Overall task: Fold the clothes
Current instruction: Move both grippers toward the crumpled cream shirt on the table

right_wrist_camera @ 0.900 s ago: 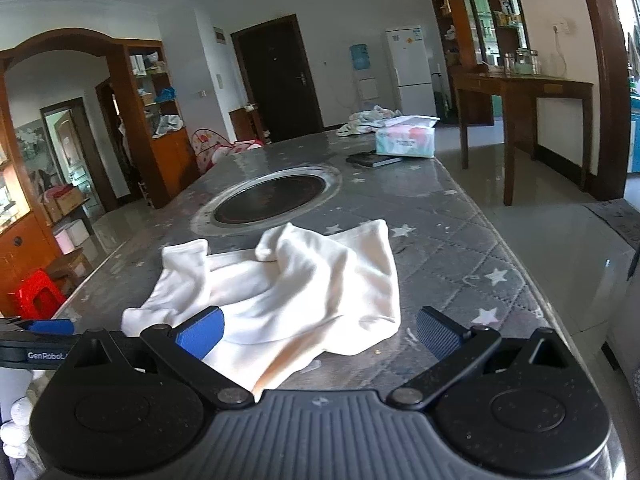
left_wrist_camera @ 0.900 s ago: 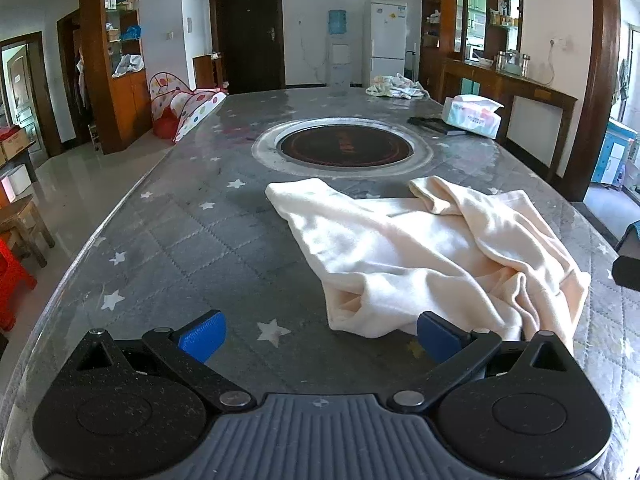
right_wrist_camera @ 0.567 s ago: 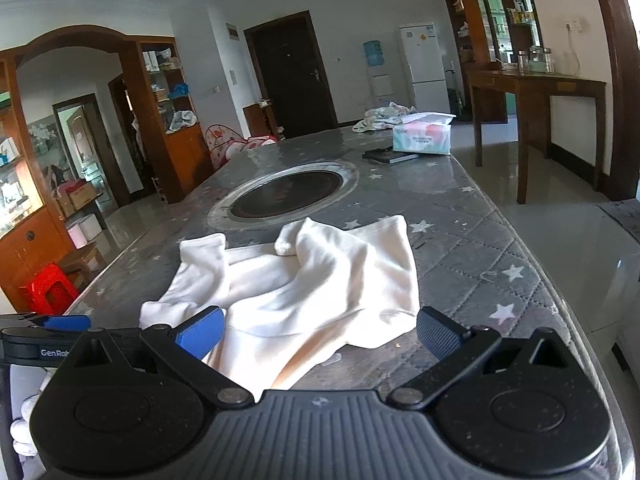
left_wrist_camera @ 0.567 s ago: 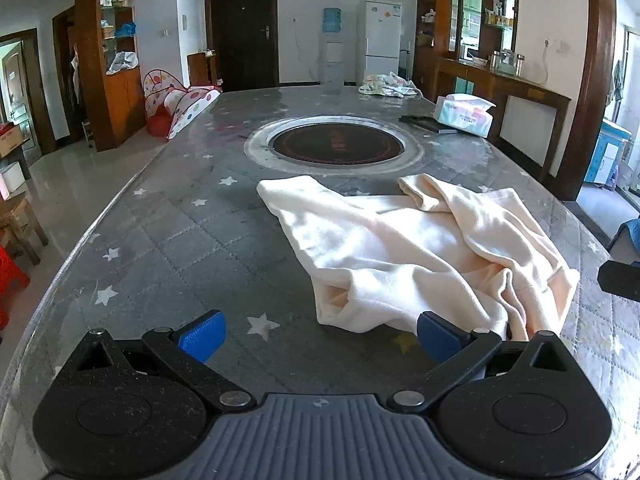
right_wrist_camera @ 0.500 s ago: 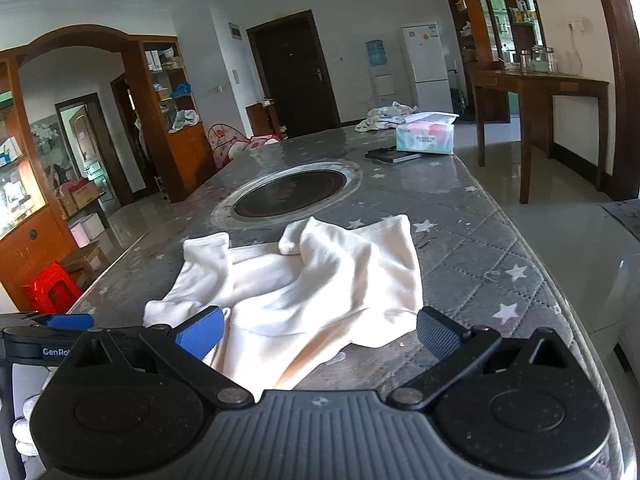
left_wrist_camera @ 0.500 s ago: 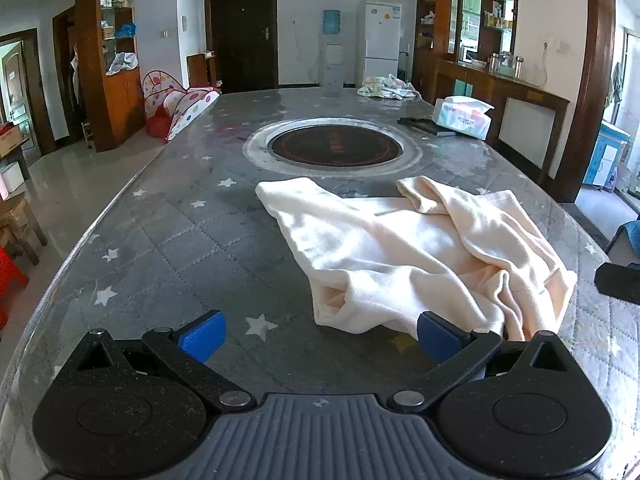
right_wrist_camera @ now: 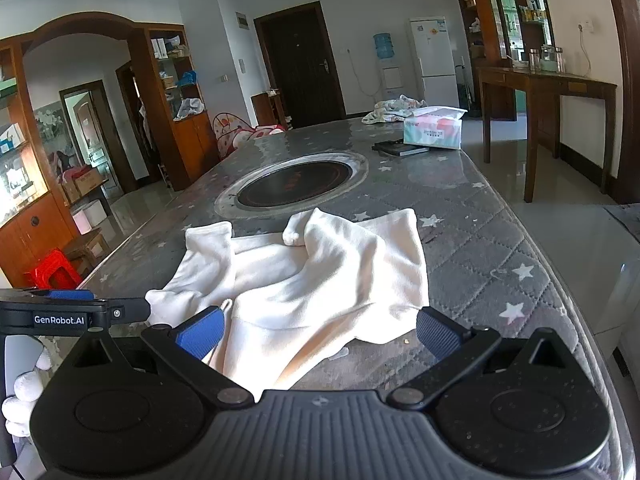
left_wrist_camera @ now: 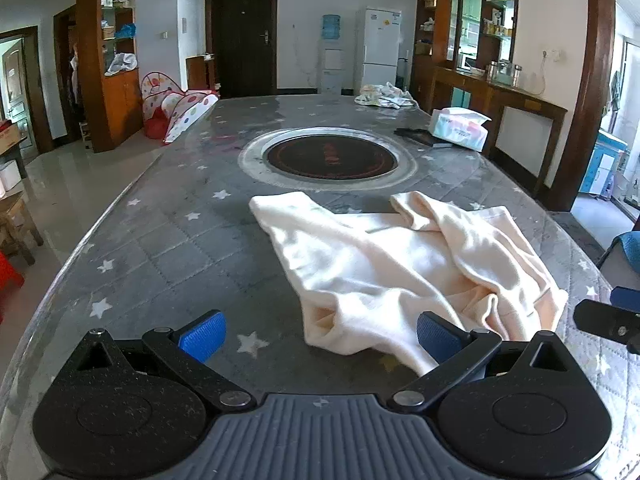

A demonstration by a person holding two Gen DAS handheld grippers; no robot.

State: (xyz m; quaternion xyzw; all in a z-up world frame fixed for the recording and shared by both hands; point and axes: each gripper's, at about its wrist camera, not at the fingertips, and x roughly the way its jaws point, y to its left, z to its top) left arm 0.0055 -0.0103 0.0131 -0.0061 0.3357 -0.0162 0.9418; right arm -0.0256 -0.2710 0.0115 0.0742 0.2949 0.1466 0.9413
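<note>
Left wrist view
- Left gripper (left_wrist_camera: 320,338) low in frame, angled down at the table (left_wrist_camera: 168,248); jaws spread wide, nothing between the pads.
- Left blue pad (left_wrist_camera: 203,335) over bare quilted cover, beside a printed star. Right blue pad (left_wrist_camera: 438,338) sits just in front of the garment's near hem; contact cannot be told.
- Garment (left_wrist_camera: 400,268): cream, crumpled, unfolded, lying flat on the table from centre toward 3 o'clock. One sleeve-like flap reaches to 11 o'clock, a second bunched fold points to 1 o'clock.
- Round dark inset (left_wrist_camera: 330,159) in the table at 12 o'clock, beyond the garment and apart from it.
- Tissue box (left_wrist_camera: 460,128) at 1 o'clock, a flat dark item just beside it; cloth heap (left_wrist_camera: 384,95) at the far end.
- Tip of the right gripper (left_wrist_camera: 608,320) enters at 3 o'clock, near the garment's right edge.

Right wrist view
- Right gripper (right_wrist_camera: 318,334) also tilted down, jaws fully apart, gripping nothing.
- Garment (right_wrist_camera: 312,284) lies between and ahead of the pads, its near hem running under the left pad (right_wrist_camera: 200,334); right pad (right_wrist_camera: 438,336) over bare cover.
- Left gripper (right_wrist_camera: 76,314) at 9 o'clock, tip near the garment's left corner. A white-gloved hand (right_wrist_camera: 24,396) shows below it at 8 o'clock.
- Inset (right_wrist_camera: 296,183) at 12 o'clock; tissue box (right_wrist_camera: 432,128) at 1 o'clock.
</note>
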